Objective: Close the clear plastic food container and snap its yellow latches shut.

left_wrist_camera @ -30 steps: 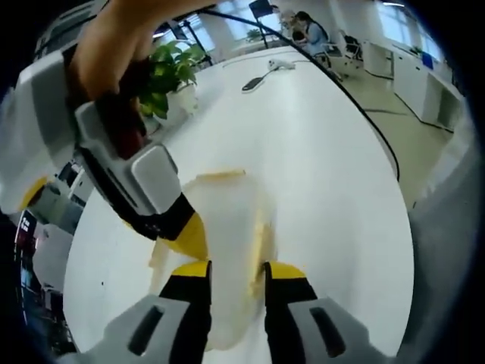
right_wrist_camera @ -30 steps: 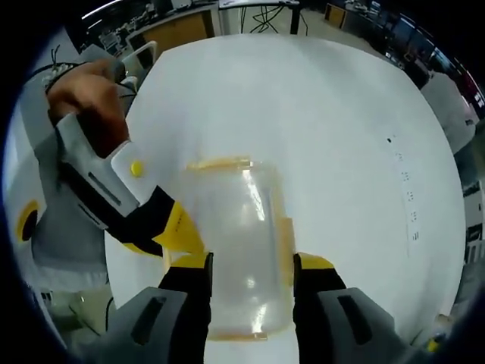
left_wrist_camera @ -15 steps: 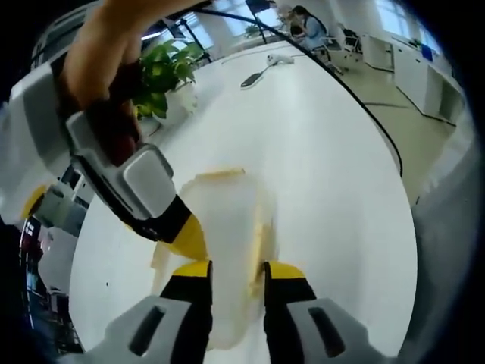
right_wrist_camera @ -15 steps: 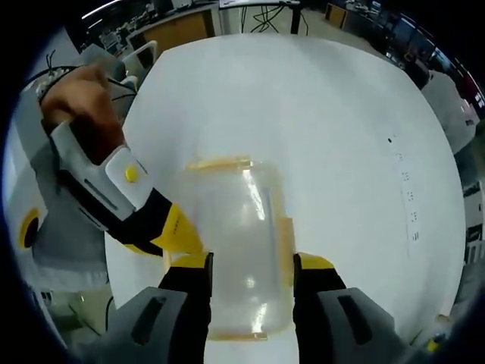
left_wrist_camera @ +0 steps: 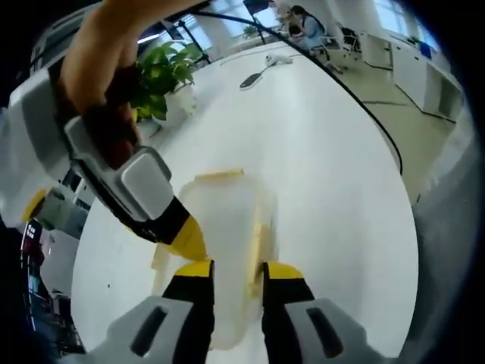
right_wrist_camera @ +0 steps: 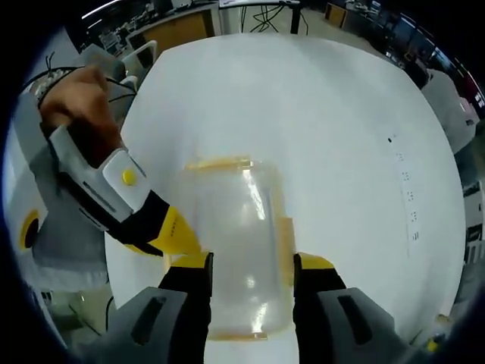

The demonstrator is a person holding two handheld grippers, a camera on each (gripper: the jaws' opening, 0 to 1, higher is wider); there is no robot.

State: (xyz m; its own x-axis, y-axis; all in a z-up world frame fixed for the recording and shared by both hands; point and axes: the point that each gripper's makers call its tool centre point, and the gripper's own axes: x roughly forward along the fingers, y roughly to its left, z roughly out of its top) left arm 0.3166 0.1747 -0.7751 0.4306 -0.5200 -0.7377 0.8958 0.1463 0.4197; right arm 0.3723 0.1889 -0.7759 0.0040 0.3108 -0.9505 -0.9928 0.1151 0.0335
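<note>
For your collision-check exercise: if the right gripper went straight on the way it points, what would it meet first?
The right gripper would probably meet the container first, since it already lies between the jaws; depth is unclear.

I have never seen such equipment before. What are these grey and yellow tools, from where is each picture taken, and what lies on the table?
A person holds one handheld gripper in each hand, and each carries a fisheye camera looking along its own two yellow-tipped jaws. In the right gripper view, the right gripper straddles a clear plastic food container with yellow latches, which sits on a round white table. The left gripper comes in from the left, a hand on it, its tip at the container's side. In the left gripper view, the jaws stand either side of the container. A green potted plant stands at the table's far edge.
</note>
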